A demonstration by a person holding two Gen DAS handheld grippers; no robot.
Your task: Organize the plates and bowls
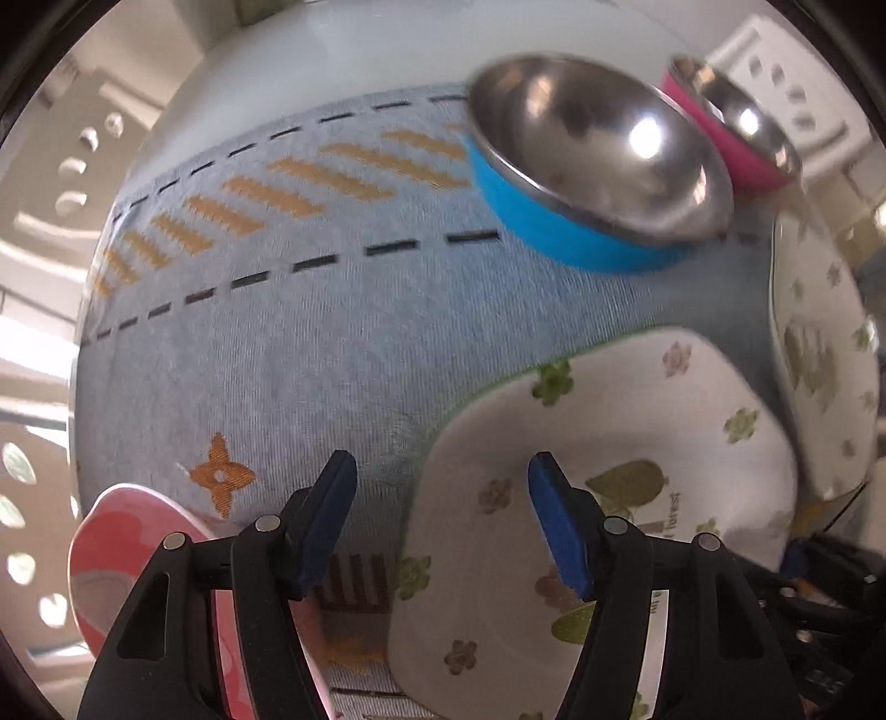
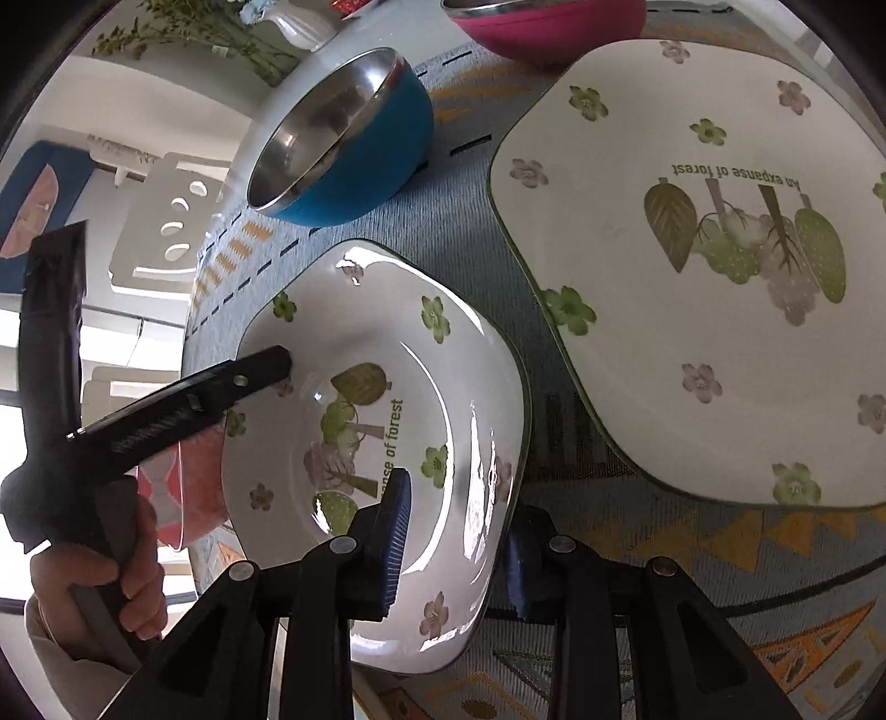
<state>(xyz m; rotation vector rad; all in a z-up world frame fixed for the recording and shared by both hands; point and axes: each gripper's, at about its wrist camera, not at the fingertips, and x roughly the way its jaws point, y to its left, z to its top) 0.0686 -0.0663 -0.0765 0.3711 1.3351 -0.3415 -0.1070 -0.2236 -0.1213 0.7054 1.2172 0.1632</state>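
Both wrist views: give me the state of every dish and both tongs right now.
Small square floral plate: tilted, rim gripped by right tongs.
Large square floral plate: flat on cloth.
Blue steel-lined bowl: upright, empty.
Pink steel-lined bowl: upright.
Left tongs: open, holding nothing.

Black tool (image 1: 443,520), blue ribbed pads (image 2: 396,531)

A grey woven cloth (image 1: 310,343) with orange marks and black dashes is lying over the white bench (image 1: 332,55). A white chair (image 2: 166,221) is standing beside it, and green stems (image 2: 183,27) are showing behind.
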